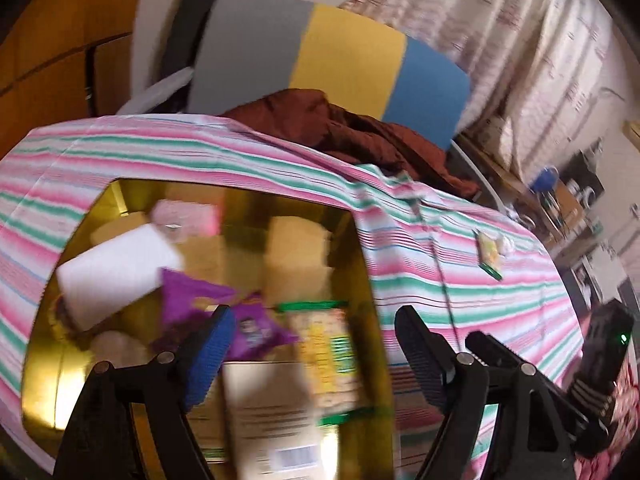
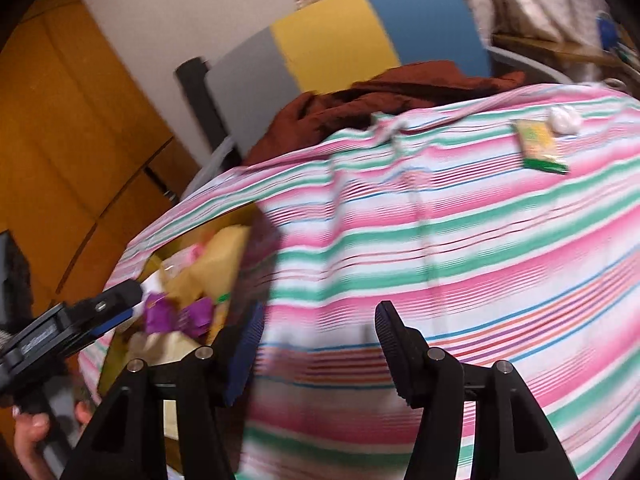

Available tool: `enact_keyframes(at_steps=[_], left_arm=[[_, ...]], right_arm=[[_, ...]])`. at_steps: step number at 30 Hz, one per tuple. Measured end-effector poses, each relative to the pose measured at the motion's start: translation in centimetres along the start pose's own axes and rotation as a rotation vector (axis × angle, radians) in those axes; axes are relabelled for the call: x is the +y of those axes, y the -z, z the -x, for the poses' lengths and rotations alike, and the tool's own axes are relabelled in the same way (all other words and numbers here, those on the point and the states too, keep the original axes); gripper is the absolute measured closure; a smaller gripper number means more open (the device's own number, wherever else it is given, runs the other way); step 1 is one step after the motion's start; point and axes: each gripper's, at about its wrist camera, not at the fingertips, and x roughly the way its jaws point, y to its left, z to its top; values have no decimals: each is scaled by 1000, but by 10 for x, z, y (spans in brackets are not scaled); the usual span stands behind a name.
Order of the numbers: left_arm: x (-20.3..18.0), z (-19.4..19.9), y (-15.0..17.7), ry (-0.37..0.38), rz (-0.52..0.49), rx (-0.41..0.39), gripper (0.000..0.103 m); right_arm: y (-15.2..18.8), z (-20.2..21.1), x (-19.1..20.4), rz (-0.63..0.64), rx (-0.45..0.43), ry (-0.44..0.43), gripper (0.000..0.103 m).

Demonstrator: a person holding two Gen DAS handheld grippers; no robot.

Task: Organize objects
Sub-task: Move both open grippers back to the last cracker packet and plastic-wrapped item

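A gold tin box (image 1: 360, 240) sits on the striped cloth and holds several things: a white box (image 1: 116, 268), a pink packet (image 1: 188, 216), purple packets (image 1: 256, 328), a green-and-yellow snack packet (image 1: 328, 352) and a pale carton (image 1: 272, 416). My left gripper (image 1: 314, 320) hangs open above them, gripping nothing. My right gripper (image 2: 320, 316) is open over bare cloth to the right of the box (image 2: 120, 344), with nothing between its fingers. Another green-and-yellow packet (image 2: 540, 144) and a small white lump (image 2: 564, 120) lie at the cloth's far right.
The pink, green and white striped cloth (image 2: 460, 240) covers the table. Behind it lies a crumpled brown garment (image 1: 344, 128) against a grey, yellow and blue chair back (image 1: 320, 52). A wooden cupboard (image 2: 60, 120) stands left. A hand (image 2: 28, 436) holds the left gripper's handle.
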Motion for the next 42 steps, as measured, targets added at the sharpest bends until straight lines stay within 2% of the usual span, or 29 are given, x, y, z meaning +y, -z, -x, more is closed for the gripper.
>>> enact_keyframes(at_steps=[8,11,19,22,25,30,32,35,37,39,40,42], left_arm=[[-77,-36,-4,69,-160,81,20],[-117,-59,-1,95,-251,126,20],[-208,-126,-1,163,-429,183,20],[-242,-161,-4,171,-465,204,20],[-274,-197,-10,186,-455,253,20],[-313,-235,-28,157,-425,246,20],[-328,-247,-34,129,-442,237,20],[-341,-262,-42,103,-489,233,20],[-348,-277,-40,53,-552,240,20],[-342,-289,-40,16,-539,247,20],[-336,-291,-40,23,-522,244,20],[-329,-286,-37,38,-539,185,25]], right_arm=[[-24,17,-80,-49,-100,182,33],[-33,24,-115,-72,-140,266,28],[-50,35,-201,-73,-198,601,22],[-49,37,-225,-168,-191,603,22],[-46,35,-239,-219,-182,612,22],[-41,38,-242,-243,-219,603,22],[-41,37,-244,-250,-227,598,22],[-41,35,-242,-244,-230,611,22],[-41,34,-239,-236,-225,624,22],[-41,32,-238,-232,-221,630,22],[-40,32,-238,-232,-223,630,22],[-39,33,-239,-234,-226,628,22]])
